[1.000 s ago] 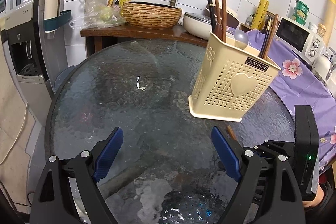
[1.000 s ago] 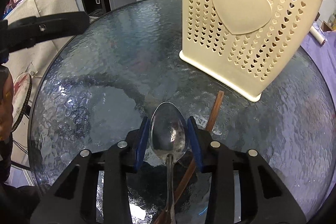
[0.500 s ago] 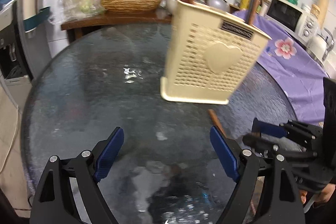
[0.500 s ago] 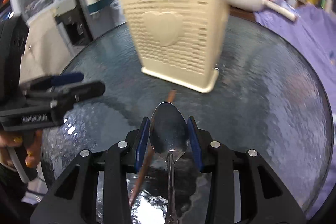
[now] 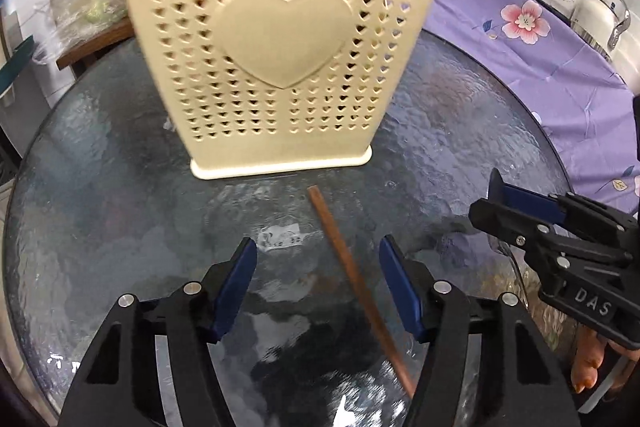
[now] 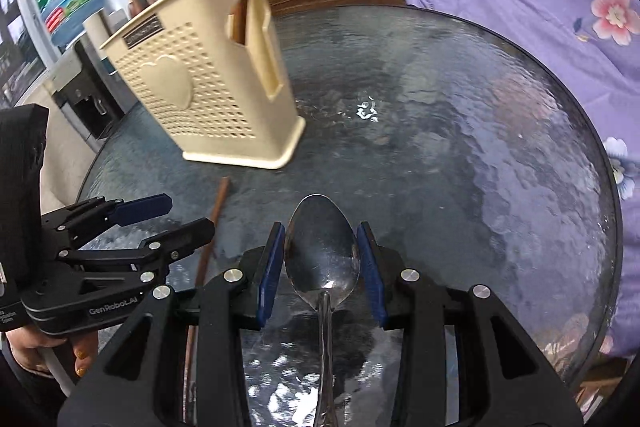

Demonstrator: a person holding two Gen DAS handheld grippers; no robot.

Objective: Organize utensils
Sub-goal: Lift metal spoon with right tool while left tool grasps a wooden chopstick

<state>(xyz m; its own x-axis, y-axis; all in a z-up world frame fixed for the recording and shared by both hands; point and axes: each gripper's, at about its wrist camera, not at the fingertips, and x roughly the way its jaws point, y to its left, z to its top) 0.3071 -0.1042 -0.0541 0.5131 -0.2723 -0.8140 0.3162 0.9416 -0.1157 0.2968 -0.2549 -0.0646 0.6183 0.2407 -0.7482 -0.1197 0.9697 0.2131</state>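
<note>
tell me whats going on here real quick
A person with a handheld gripper in each hand is sorting utensils on a glass table. The right gripper is shut on a metal spoon, bowl forward. The left gripper is open and empty, poised over a brown chopstick lying loose on the glass. The cream utensil holder stands just beyond, with other sticks already in it.

Left gripper (image 5: 316,269): jaws spread wide, blue pads facing each other, nothing between them; it sits low and is seen side-on from the right wrist view. Right gripper (image 6: 322,259): pads closed against both edges of a spoon (image 6: 322,251) bowl, handle trailing back between the fingers. Right gripper is positioned beside the left.
</note>
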